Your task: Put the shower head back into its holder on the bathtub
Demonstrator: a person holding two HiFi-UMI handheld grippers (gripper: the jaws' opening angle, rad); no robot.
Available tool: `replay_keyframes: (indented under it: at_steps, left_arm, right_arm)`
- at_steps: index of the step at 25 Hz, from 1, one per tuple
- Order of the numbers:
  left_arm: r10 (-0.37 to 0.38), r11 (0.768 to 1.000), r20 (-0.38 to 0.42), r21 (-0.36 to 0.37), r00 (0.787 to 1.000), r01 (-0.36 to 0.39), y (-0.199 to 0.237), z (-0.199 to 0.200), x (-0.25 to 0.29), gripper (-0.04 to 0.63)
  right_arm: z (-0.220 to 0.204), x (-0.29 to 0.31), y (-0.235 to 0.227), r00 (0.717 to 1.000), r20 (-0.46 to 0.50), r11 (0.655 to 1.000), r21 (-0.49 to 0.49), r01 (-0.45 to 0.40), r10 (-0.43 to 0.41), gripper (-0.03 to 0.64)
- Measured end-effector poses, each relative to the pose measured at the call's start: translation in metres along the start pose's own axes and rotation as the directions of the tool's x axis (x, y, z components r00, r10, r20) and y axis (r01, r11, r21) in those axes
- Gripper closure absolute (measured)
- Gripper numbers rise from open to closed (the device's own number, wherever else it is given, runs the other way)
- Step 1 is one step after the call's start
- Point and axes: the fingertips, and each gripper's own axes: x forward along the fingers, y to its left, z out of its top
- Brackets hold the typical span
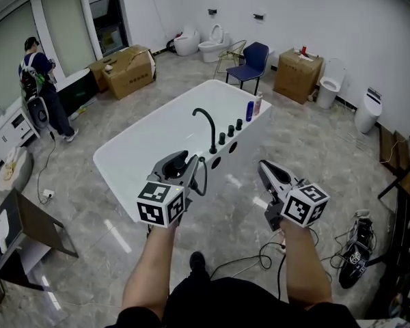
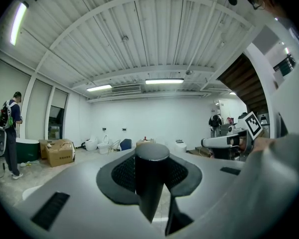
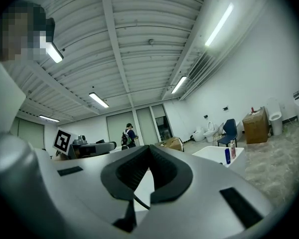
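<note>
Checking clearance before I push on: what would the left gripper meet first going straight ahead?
Probably the near rim of the bathtub, just ahead of the left gripper and its shower head. Its own view looks level across the room, so it may pass above; height is unclear.

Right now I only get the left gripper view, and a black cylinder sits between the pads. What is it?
Observer: The head view shows it is a black shower head, clamped in the left gripper, with a dark hose looping off it.
Operator: Where would it go back?
Observer: A white bathtub lies just beyond that gripper, with a black faucet and black knobs on the rim facing us; the holder itself I can't pick out.
Operator: And the other hand?
Observer: The right gripper is empty, jaws together, held beside the left one.
</note>
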Motion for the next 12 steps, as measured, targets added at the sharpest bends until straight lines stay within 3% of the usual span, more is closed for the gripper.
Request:
replay_keyframes:
  at_steps: [12]
  left_arm:
    - [-0.037,0.999,0.02,-0.013,0.999,0.038,0.081,0.011,0.069,0.483]
  right_arm:
    - [-0.011,0.094,-0.049,0.997,-0.054,0.998,0.038,0.05,-0.048,0.603]
